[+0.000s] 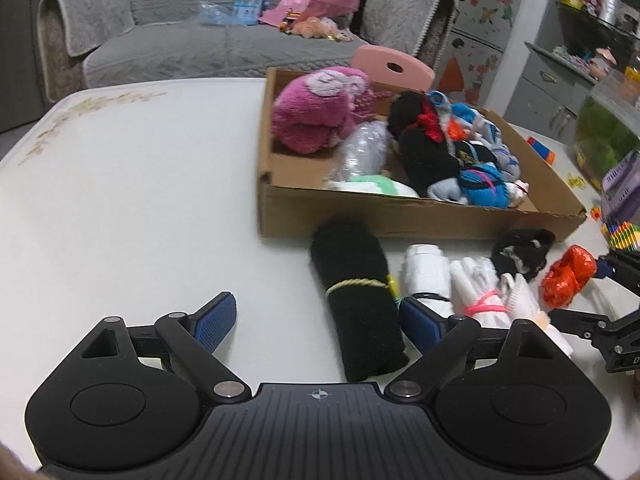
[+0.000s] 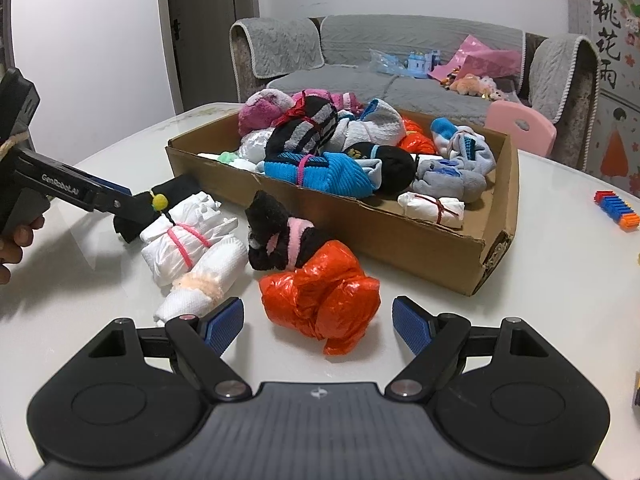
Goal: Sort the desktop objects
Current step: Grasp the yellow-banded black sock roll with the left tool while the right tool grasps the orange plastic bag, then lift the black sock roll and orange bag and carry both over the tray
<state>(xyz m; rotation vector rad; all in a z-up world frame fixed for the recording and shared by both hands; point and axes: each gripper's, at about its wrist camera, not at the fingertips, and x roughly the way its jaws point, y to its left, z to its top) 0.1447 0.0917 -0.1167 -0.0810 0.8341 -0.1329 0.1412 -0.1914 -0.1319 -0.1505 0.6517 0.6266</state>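
We see the left gripper (image 1: 316,322) spread wide with nothing clamped; the black sock roll (image 1: 358,304) lies lower centre, long axis running between its pads toward the cardboard box (image 1: 400,218). The right gripper (image 2: 318,324) gapes empty around the orange bag (image 2: 320,300).

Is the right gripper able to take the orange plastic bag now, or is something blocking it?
Probably yes. The right gripper stands open and the orange plastic bag lies on the table just ahead of its fingers, with nothing between.

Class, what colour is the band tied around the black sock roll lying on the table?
Yellow band, clearest in the left wrist view.
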